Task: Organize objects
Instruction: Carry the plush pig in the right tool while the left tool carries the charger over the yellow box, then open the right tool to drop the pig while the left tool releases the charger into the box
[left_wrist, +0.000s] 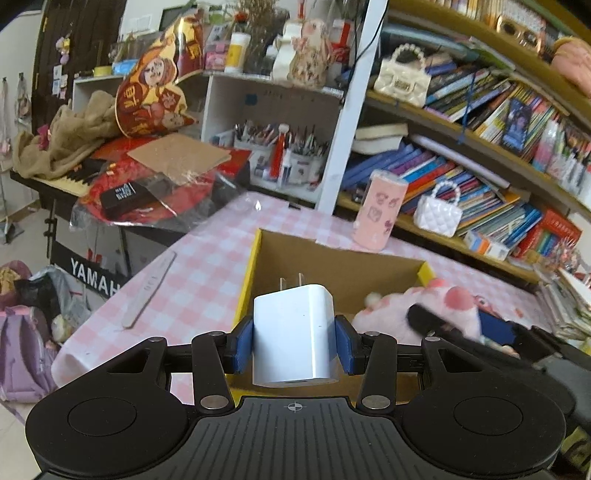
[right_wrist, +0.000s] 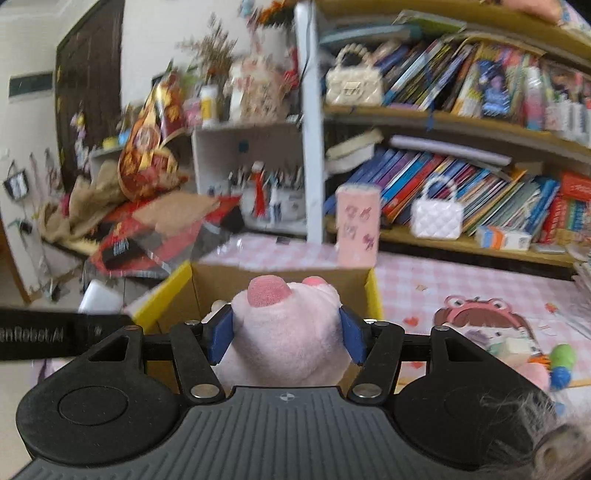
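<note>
My left gripper (left_wrist: 294, 341) is shut on a white plug charger (left_wrist: 293, 332), prongs pointing forward, held over the near edge of an open cardboard box with yellow rim (left_wrist: 255, 258). My right gripper (right_wrist: 286, 334) is shut on a pink plush pig (right_wrist: 284, 325) and holds it over the same box (right_wrist: 373, 288). In the left wrist view the plush pig (left_wrist: 417, 314) and the right gripper's black body show at the box's right side. The box floor that shows looks bare.
The box stands on a pink checked tablecloth (left_wrist: 207, 258). A nail file (left_wrist: 149, 291) lies left of the box. A pink can (left_wrist: 380, 210) stands behind it. A cartoon picture (right_wrist: 487, 332) and small toys (right_wrist: 561, 365) lie to the right. Bookshelves fill the back; a keyboard piled with clutter stands left.
</note>
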